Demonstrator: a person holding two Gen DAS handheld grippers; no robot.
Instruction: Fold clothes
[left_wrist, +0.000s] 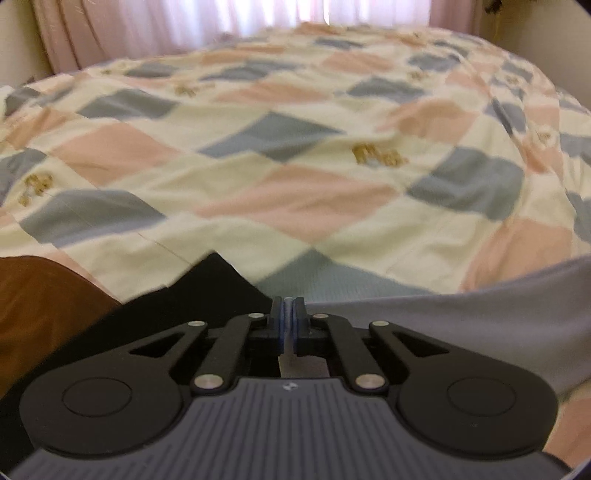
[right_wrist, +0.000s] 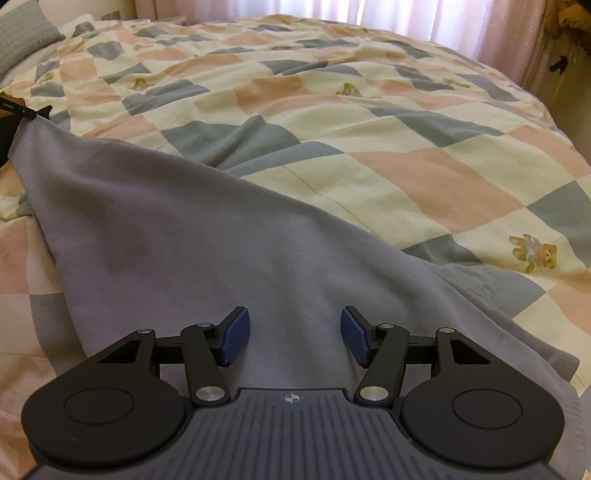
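A grey garment (right_wrist: 192, 236) lies spread on the checked quilt (right_wrist: 406, 147). My right gripper (right_wrist: 294, 338) is open, its blue pads (right_wrist: 234, 338) standing apart just above the cloth near its lower edge. My left gripper (left_wrist: 288, 310) is shut, pads pressed together on a corner of the grey garment (left_wrist: 461, 325), which stretches off to its right. In the right wrist view the left gripper's tip (right_wrist: 22, 112) shows at the far left, holding that corner lifted off the bed.
A black cloth (left_wrist: 207, 291) and a brown cloth (left_wrist: 40, 306) lie to the left of my left gripper. Pink curtains (left_wrist: 221, 22) hang behind the bed. A grey pillow (right_wrist: 26, 33) sits at the far left corner.
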